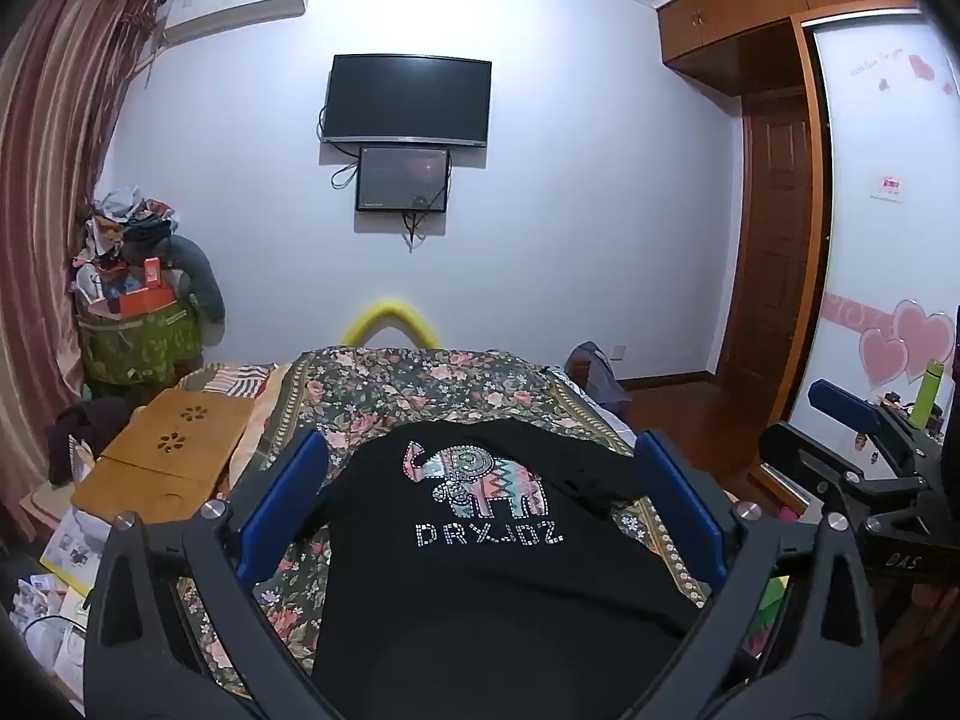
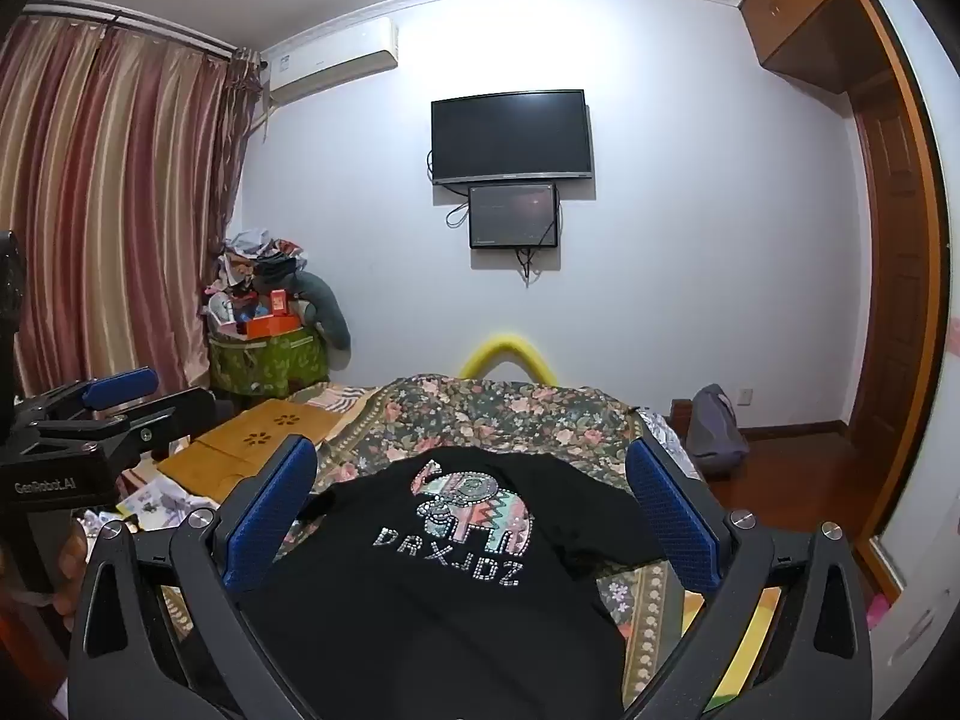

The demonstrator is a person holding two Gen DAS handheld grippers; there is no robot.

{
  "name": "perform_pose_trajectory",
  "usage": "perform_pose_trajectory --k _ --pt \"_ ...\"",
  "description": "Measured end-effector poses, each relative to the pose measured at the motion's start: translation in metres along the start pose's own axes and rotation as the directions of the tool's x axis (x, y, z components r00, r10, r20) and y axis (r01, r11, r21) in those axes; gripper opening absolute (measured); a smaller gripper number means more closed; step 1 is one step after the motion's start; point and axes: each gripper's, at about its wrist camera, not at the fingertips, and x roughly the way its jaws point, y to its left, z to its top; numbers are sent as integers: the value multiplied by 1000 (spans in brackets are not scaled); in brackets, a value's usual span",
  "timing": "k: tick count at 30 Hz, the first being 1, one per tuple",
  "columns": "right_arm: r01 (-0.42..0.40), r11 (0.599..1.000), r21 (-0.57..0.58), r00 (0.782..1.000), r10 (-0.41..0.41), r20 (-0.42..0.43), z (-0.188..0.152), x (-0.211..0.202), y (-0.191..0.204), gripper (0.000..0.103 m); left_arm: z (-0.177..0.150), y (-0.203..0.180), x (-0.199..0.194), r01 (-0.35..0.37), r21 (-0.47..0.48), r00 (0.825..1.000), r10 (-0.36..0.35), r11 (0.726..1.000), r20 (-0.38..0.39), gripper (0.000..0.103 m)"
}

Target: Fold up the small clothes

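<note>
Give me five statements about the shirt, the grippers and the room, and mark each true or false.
1. The black T-shirt lies print side up on the floral bedspread. True.
2. The left gripper is shut on a sleeve. False: its jaws stand wide open, with nothing between them but the shirt lying below.
3. The right gripper is open. True.
4. The print shows a cat. False: it is a patterned elephant above a row of studded letters.
5. The wall TV is showing a bright picture. False: its screen is dark.
</note>
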Motion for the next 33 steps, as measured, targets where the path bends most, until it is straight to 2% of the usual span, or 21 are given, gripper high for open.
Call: perform_pose_trajectory --k 7,33 --pt "3 1000 5 1000 -3 -7 0 1 0 102 -5 -16 -3 -23 30 1000 22 999 17 103" --pt "20 999 47 1000 -20 -10 -5 0 -5 102 -5 -5 2 -4 19 1000 4 1000 0 103"
